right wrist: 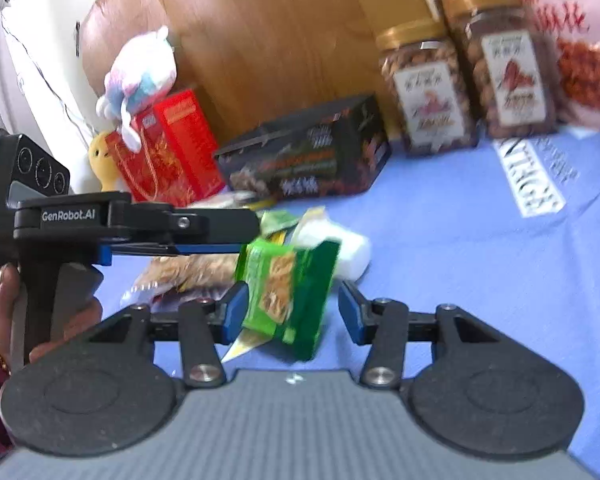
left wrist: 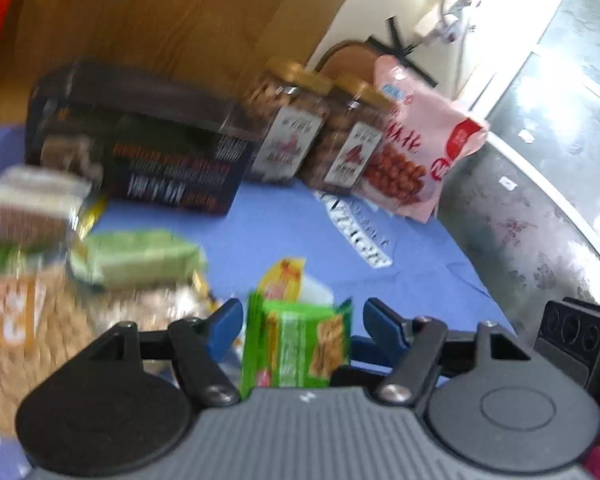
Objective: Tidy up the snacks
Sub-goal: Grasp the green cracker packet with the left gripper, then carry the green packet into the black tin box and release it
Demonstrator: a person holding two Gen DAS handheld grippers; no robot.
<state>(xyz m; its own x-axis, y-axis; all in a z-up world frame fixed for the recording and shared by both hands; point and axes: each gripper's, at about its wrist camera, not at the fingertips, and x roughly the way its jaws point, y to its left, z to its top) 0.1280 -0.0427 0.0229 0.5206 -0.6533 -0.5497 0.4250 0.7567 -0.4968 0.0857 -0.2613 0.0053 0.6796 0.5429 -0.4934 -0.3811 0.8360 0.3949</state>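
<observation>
A small green snack packet (left wrist: 296,344) sits between the blue fingers of my left gripper (left wrist: 298,320), whose jaws stand wide, with gaps at both sides. The same packet (right wrist: 290,292) shows in the right wrist view between the fingers of my right gripper (right wrist: 292,308), also wide open; the left finger is close to it, the right one apart. The left gripper (right wrist: 244,236) reaches in from the left above the packet. Whether either pad touches the packet is unclear in the blur. Loose snack packs (left wrist: 136,258) lie on the blue cloth (left wrist: 284,232).
At the back stand a black box (left wrist: 140,140), two gold-lidded nut jars (left wrist: 288,132) and a pink bag (left wrist: 420,148) against a wooden board. A red box (right wrist: 168,148) and plush toys (right wrist: 140,76) are at the left. The cloth's right edge meets a grey patterned floor (left wrist: 520,220).
</observation>
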